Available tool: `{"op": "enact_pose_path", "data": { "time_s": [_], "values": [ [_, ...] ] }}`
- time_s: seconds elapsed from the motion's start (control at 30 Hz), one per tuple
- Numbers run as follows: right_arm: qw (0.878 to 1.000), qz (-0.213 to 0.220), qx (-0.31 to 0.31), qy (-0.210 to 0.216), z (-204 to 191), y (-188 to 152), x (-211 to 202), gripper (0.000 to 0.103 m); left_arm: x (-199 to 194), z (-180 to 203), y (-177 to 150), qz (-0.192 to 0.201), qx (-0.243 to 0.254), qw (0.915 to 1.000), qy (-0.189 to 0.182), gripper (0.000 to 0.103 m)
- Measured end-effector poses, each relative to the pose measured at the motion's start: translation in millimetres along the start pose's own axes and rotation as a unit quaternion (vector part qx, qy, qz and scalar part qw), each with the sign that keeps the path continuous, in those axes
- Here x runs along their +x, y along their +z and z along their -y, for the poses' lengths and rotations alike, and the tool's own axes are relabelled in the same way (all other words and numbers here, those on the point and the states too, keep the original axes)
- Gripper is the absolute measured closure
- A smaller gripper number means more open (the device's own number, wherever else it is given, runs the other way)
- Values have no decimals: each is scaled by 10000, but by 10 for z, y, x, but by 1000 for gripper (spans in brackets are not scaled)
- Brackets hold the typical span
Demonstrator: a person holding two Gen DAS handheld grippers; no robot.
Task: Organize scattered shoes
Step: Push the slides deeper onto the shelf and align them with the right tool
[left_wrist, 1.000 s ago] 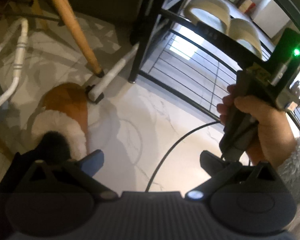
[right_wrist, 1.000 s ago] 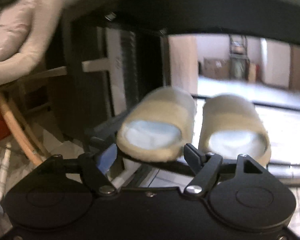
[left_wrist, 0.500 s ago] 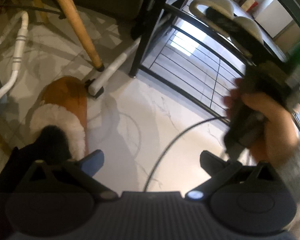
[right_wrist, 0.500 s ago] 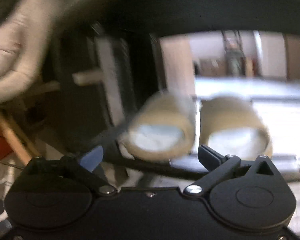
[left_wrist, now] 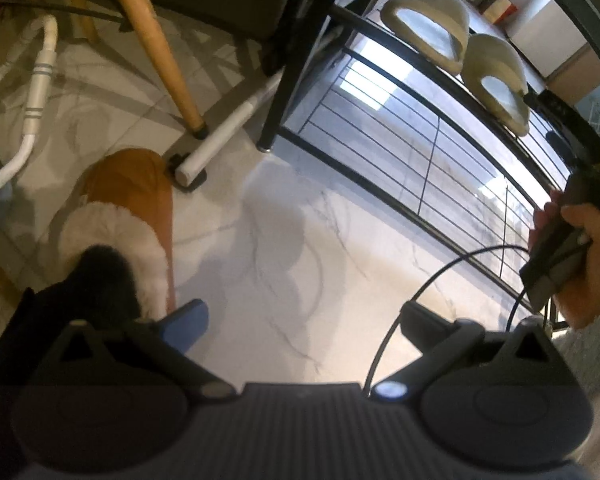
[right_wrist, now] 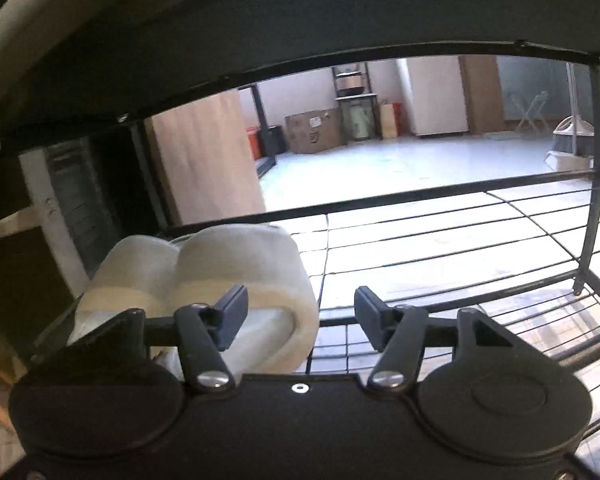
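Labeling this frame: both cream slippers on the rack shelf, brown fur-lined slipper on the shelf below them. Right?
Not quite. The cream slippers do sit side by side on the rack shelf, but the brown fur-lined slipper lies on the floor beside the rack, as the left wrist view shows.

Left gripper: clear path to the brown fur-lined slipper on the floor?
Probably yes. The left gripper is open over bare floor, and the brown slipper lies beside its blue finger with nothing between them.

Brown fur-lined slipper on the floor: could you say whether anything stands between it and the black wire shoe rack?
A wooden chair leg and a white tube's foot stand beyond the toe of the brown fur-lined slipper, before the corner post of the black wire shoe rack. The marble floor to their right looks bare.
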State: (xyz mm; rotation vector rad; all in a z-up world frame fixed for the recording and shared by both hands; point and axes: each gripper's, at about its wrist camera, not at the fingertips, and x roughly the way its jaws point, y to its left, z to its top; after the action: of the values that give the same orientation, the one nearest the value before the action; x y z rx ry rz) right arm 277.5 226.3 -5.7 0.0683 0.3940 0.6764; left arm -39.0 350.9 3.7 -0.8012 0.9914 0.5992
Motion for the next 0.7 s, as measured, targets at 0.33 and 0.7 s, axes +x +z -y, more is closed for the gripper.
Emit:
{"op": "enact_pose_path", "data": {
  "time_s": [0.33, 0.7],
  "values": [
    [9969, -137, -767, -86, -333, -100, 174, 23, 19, 33, -15, -32, 58, 10000, 44, 1],
    [9969, -110, -772, 55, -548, -115, 189, 21, 18, 26, -23, -39, 49, 10000, 24, 1]
  ]
}}
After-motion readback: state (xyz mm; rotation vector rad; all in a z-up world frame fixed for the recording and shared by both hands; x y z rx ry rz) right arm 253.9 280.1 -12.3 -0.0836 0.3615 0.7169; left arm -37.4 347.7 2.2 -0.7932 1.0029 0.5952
